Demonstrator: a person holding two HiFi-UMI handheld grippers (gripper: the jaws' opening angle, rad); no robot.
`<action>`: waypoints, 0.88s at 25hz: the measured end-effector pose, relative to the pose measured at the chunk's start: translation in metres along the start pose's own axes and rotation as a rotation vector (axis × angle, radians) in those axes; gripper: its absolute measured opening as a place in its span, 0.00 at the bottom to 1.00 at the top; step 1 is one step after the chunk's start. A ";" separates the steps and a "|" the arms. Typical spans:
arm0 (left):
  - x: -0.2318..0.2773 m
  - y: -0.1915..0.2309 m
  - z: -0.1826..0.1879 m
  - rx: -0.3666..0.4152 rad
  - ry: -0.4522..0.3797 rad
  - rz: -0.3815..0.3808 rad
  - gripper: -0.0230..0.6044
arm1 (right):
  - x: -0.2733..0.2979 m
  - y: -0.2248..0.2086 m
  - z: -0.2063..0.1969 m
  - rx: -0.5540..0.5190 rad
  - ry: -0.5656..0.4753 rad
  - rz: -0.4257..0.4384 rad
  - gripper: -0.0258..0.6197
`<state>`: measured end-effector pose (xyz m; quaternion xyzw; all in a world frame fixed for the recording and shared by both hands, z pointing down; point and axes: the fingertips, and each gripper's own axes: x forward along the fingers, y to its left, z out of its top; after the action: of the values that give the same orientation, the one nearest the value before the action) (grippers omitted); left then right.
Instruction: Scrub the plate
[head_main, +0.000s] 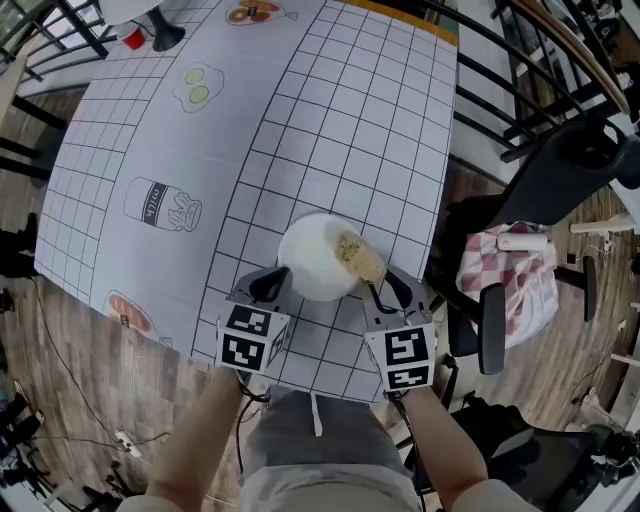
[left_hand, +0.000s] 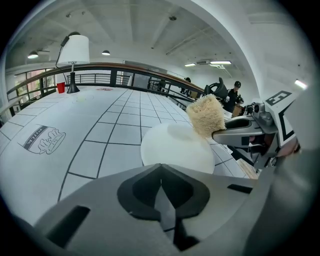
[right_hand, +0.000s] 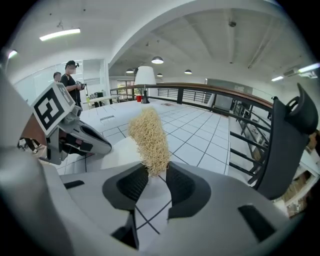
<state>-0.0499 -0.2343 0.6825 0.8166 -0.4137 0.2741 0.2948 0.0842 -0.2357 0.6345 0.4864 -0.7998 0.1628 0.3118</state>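
Observation:
A white plate lies on the grid-patterned tablecloth near the table's front edge. A straw-coloured fibre scrubber rests on the plate's right side, and my right gripper is shut on its near end. The right gripper view has the scrubber rising from between my jaws, over the plate. My left gripper is shut, with its tips at the plate's near-left rim. From the left gripper view the plate sits just beyond my closed jaws, and the scrubber is at its right.
A lamp base and a red cup stand at the table's far left corner. To the right of the table are a black chair and a checked cloth. Black railing runs beyond the table's right edge.

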 end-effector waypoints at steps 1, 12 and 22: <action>-0.001 0.000 0.000 -0.006 -0.005 0.000 0.06 | -0.002 0.006 0.003 -0.011 -0.003 0.017 0.22; -0.003 -0.001 0.001 -0.019 -0.022 0.000 0.06 | 0.004 0.091 -0.026 -0.099 0.120 0.293 0.21; -0.001 -0.001 -0.002 0.004 -0.011 0.013 0.06 | 0.002 0.050 -0.040 -0.018 0.146 0.204 0.20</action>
<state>-0.0501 -0.2322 0.6830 0.8161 -0.4201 0.2722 0.2890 0.0528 -0.1905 0.6683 0.3867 -0.8216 0.2216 0.3554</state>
